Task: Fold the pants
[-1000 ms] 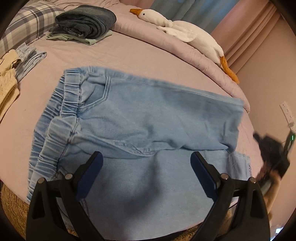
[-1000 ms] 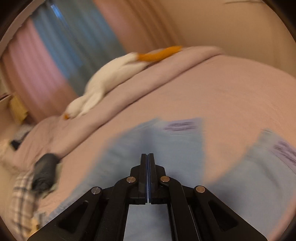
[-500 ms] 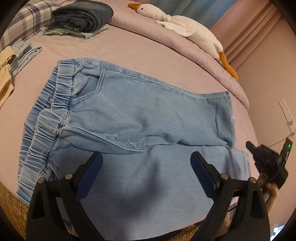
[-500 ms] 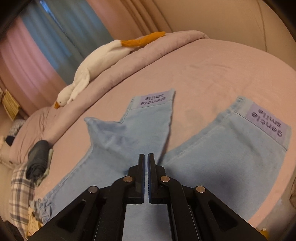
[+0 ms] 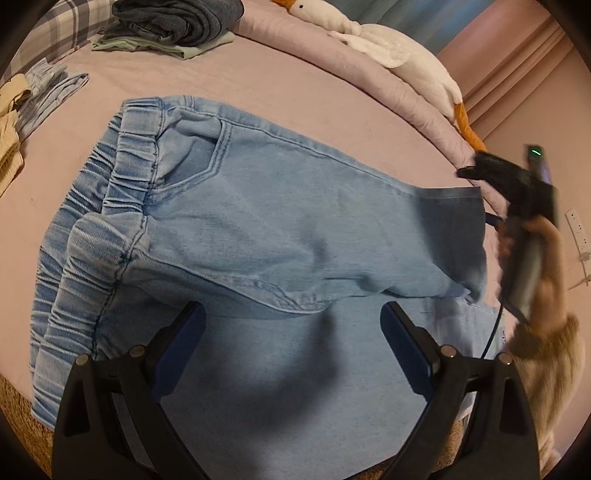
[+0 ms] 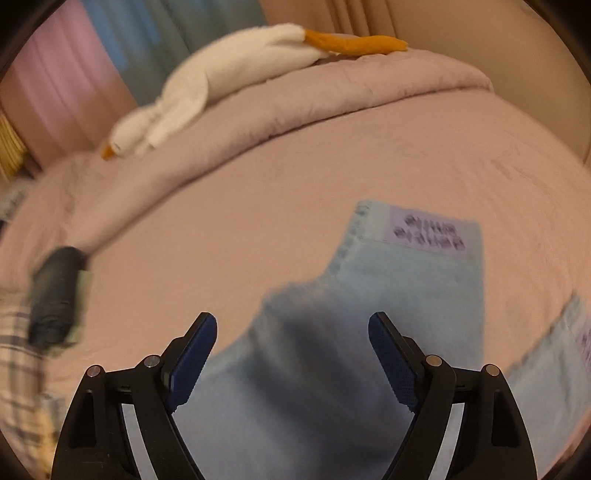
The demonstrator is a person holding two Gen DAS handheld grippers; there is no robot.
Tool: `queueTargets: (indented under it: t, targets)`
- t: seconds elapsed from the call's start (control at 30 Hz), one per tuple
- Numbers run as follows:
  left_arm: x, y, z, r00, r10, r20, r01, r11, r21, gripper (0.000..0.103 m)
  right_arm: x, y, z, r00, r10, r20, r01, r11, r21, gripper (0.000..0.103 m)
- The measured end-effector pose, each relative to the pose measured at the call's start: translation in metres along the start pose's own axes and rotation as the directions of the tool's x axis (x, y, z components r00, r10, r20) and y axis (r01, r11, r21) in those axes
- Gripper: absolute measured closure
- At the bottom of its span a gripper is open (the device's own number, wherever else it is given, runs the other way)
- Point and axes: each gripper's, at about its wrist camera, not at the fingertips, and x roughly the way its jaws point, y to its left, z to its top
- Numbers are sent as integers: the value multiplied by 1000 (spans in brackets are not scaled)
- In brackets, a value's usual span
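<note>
Light-blue denim pants [image 5: 280, 236] spread flat on the pink bedsheet [image 5: 258, 74], elastic waistband [image 5: 122, 184] toward the plaid pillow [image 5: 70, 22], far leg lying partly over the near one. Left gripper [image 5: 291, 325] poised above the near leg just below the crotch seam, fingers spread wide, holding nothing. Right gripper [image 5: 476, 166] visible at the hem end of the pants, just past the far leg's cuff, gripped in a hand [image 5: 546, 258] with a fuzzy tan sleeve; blurred there. From the right wrist view, right gripper [image 6: 291, 332] over the far leg, blue pads [image 6: 195, 354] wide apart with nothing between them; lilac hem label [image 6: 428, 232] printed but too blurred to read. Beyond the pants: stack of folded clothes [image 5: 173, 26] topped by dark jeans, next to the pillow; white plush goose [image 5: 388, 51] along the rolled duvet [image 6: 295, 110]; folded cream and pale-blue garments [image 5: 22, 110] off the waistband side.
</note>
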Motion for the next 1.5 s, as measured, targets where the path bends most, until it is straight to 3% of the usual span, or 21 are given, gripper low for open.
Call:
queueTargets:
  t: [0.07, 0.13, 0.2, 0.27, 0.33, 0.43, 0.53, 0.6, 0.67, 0.73, 0.8, 0.87, 0.9, 0.97, 1.03, 1.17, 1.3, 1.33, 1.37, 1.4, 1.5]
  targets:
    - [-1, 0, 0, 1000, 1, -1, -1, 1000, 4, 8, 19, 0, 0, 995, -95, -10, 95, 995, -17, 28]
    - [-2, 2, 1, 1000, 7, 2, -7, 1000, 11, 8, 32, -9, -5, 997, -62, -37, 61, 998, -15, 92]
    - [-2, 2, 2, 1000, 15, 3, -15, 1000, 12, 8, 34, -26, -14, 999, 34, -41, -33, 999, 19, 98]
    - [-3, 2, 2, 1000, 14, 5, -14, 1000, 6, 8, 23, -37, -21, 998, 62, -8, -61, 998, 34, 98]
    - [-7, 0, 2, 1000, 10, 15, -10, 1000, 3, 8, -8, -50, -29, 988, 139, 69, -144, 987, 67, 98]
    - [-18, -1, 2, 999, 3, 53, -2, 1000, -16, 8, -68, -70, -47, 948, 247, 199, -270, 958, 100, 98]
    - [-29, -1, 4, 996, -15, 92, 20, 999, -44, 8, -118, -85, -81, 912, 277, 302, -315, 946, 82, 98]
    - [-36, 0, 4, 993, -21, 118, 28, 998, -64, 7, -135, -97, -111, 904, 283, 320, -324, 943, 81, 98]
    - [-38, 2, 5, 992, -16, 125, 26, 997, -79, 7, -135, -112, -135, 914, 272, 300, -316, 942, 108, 98]
    - [-38, 5, 8, 992, -7, 124, 19, 995, -98, 7, -123, -125, -161, 938, 244, 246, -280, 952, 124, 98]
    - [-36, 7, 12, 992, -13, 123, 27, 994, -110, 7, -99, -130, -175, 966, 197, 168, -219, 968, 125, 98]
    - [-30, 5, 21, 993, -18, 114, 32, 993, -117, 7, -78, -133, -193, 979, 185, 89, -195, 972, 129, 98]
    - [-26, 3, 26, 994, -19, 108, 31, 993, -115, 7, -68, -136, -203, 977, 202, 62, -209, 968, 140, 98]
    - [-23, 0, 34, 995, -9, 103, 21, 993, -114, 7, -71, -135, -207, 977, 191, 100, -202, 973, 114, 98]
    - [-16, -6, 45, 996, -11, 93, 21, 994, -112, 7, -73, -126, -203, 984, 145, 102, -153, 985, 76, 98]
    - [0, -17, 70, 998, -24, 63, 31, 993, -115, 7, -74, -122, -205, 985, 139, 105, -145, 988, 50, 98]
    - [26, -16, 86, 996, 88, 17, -85, 988, -131, 9, -79, -121, -207, 982, 157, 108, -162, 986, 40, 98]
    - [30, -14, 86, 995, 96, 16, -93, 986, -136, 16, -80, -124, -210, 981, 161, 111, -166, 985, 44, 98]
    - [31, -13, 87, 995, 100, 25, -96, 986, -137, 44, -81, -125, -212, 980, 164, 112, -170, 984, 49, 98]
    - [30, -12, 85, 992, 121, 38, -115, 985, -131, 57, -82, -128, -213, 979, 170, 116, -176, 983, 51, 98]
    - [16, -5, 74, 993, 103, 66, -95, 990, -106, 72, -86, -131, -211, 975, 192, 113, -200, 978, 62, 98]
